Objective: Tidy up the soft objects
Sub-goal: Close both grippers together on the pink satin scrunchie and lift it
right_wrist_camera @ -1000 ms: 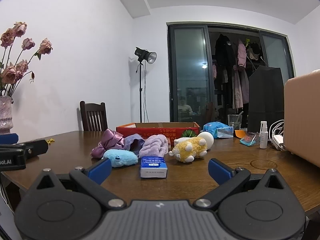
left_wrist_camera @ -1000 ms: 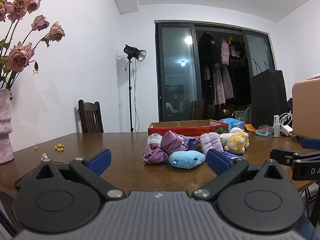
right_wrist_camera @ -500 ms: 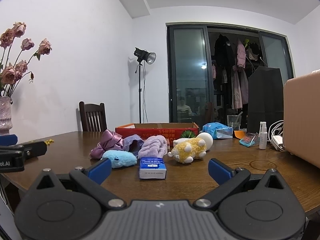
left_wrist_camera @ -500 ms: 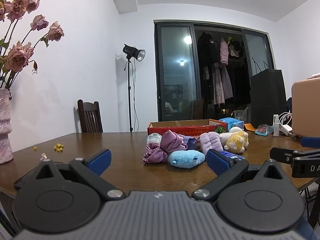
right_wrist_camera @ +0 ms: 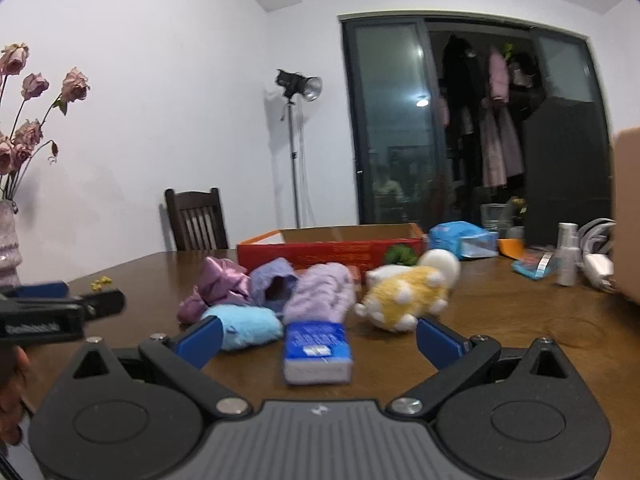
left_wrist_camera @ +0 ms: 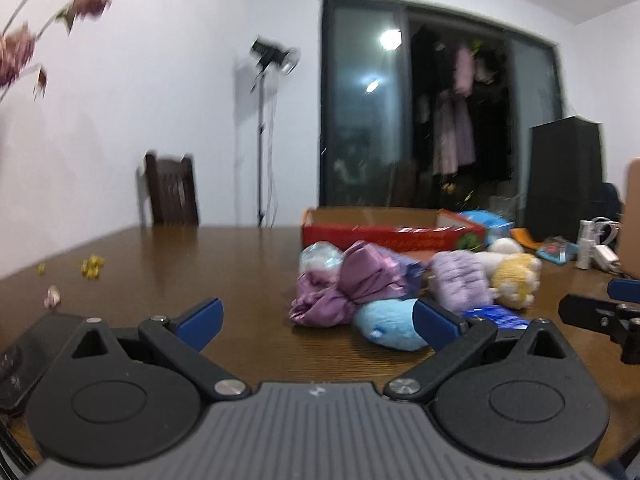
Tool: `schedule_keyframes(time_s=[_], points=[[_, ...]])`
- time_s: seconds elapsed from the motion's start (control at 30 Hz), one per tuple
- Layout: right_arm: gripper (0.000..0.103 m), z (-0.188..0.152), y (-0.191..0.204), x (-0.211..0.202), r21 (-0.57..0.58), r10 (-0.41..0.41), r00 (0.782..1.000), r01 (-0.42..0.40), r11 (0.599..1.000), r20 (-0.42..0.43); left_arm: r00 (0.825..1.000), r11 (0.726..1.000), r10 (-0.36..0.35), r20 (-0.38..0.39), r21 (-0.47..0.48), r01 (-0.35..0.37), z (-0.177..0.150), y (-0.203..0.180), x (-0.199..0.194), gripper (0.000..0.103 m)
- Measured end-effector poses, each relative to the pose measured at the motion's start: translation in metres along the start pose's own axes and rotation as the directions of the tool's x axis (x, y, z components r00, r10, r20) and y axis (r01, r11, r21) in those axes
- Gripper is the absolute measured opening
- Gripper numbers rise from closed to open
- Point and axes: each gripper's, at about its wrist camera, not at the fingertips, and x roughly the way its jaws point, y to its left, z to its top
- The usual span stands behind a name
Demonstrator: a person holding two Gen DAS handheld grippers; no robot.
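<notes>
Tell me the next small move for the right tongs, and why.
Probably ease the right tongs forward over the blue tissue pack: they are open and empty, the pack lies nearest, centred between the fingers, and the red box waits behind the pile.

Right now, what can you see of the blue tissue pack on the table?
The blue tissue pack is a small, soft-looking rectangular packet, blue with white print and a pale near end. It lies flat on the wooden table, nearest the right gripper, centred between its open jaws, ungrasped. Its far end meets the lilac fluffy cloth.
</notes>
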Motion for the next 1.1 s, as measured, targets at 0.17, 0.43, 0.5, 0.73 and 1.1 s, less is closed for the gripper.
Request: schedule_keyframes(time_s=[0.17, 0.43, 0.5, 0.73, 1.1], points=[[0.093, 0.028, 0.012, 0.046, -0.01, 0.114, 0.993, -0.115, 0.993, -0.027, 0.999, 0.999, 0.03, -0.014, 0.01, -0.03, 0.015, 0.014, 0.035, 0.101], [0.084, 0.06, 0.053, 0.156, 0.041, 0.283, 0.95, -0.28, 0.959, -0.135, 0.959, 0.995, -0.1, -0.267, -0.006, 0.103, 0.02, 0.039, 0.125, 0.082], [0.069, 0.057, 0.063, 0.181, 0.043, 0.269, 0.945, -0.266, 0.963, -0.184, 0.94, 0.99, -0.138, -0.311, -0.06, 0.126, 0.019, 0.045, 0.142, 0.077], [0.029, 0.052, 0.057, 0.186, 0.144, 0.387, 0.906, -0.366, 0.919, -0.172, 0.96, 0.98, -0.195, -0.2, -0.07, 0.185, 0.027, 0.045, 0.105, 0.071], [0.031, 0.006, -0.035, 0.046, 0.413, 0.415, 0.88, -0.298, 0.861, -0.23, 0.873, 0.896, -0.443, -0.202, -0.074, 0.438, -0.011, -0.017, 0.006, 0.073]])
